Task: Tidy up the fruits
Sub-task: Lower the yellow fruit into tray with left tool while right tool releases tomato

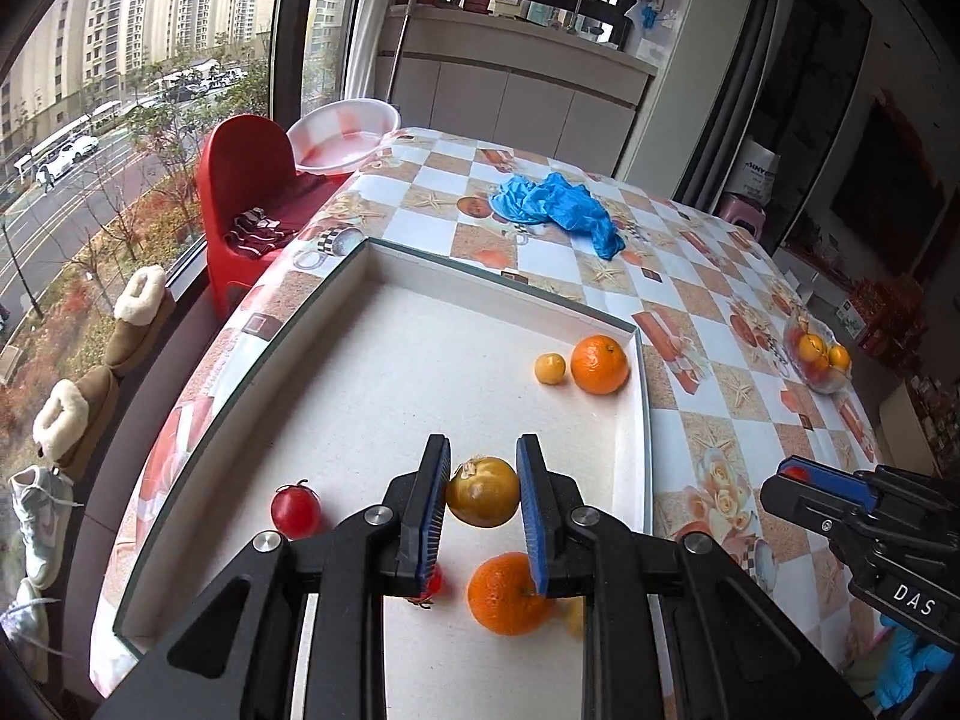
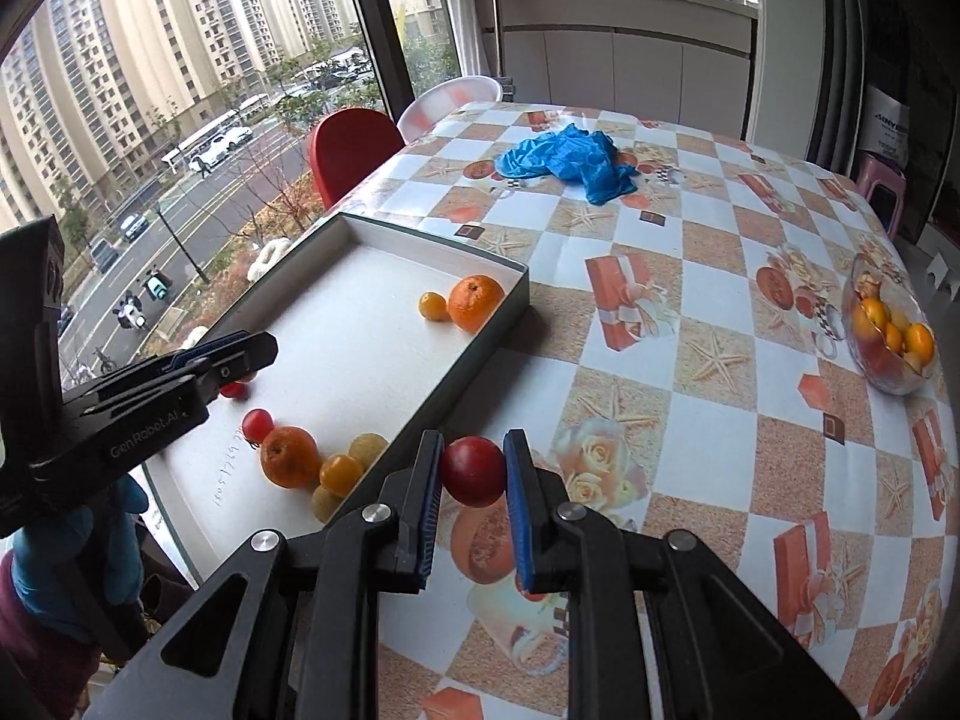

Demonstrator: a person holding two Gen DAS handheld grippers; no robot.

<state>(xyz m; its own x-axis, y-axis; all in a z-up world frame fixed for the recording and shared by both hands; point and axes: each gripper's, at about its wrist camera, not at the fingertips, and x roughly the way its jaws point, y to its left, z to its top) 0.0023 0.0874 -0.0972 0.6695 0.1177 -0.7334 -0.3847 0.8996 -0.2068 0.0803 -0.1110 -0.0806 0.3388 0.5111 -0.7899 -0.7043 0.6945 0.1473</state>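
Spread wide under everything: table in a glossy checked oilcloth printed with starfish and gift boxes (image 2: 708, 360). Set on it toward the window side, a shallow rectangular white-lined cardboard tray with dark outer walls (image 1: 641, 396). Far off near the right edge, a clear glass bowl heaped with oranges and red fruit (image 2: 888, 336); at the far end, a crumpled blue plastic glove (image 2: 564, 162).

In the tray's far corner, a large orange (image 1: 600, 365) touching a small yellow citrus (image 1: 550, 369). At the near end, a second orange (image 1: 507, 594) and a small red tomato-like fruit (image 1: 295, 510), apart.

Left gripper (image 1: 483, 492): clamped on a round yellow-brown fruit with a dry calyx (image 1: 483, 492), pads pressing both flanks, held over the tray floor, near end, with open white floor directly beneath.

Right gripper (image 2: 474, 471): clamped on a round dark-red fruit (image 2: 474, 471), hanging over the oilcloth just outside the tray's right wall. Tray lying to its left; wall to be crossed leftward before any release, judged the deciding relation. Near-end cluster close beside that wall, so a landing spot probably tight.
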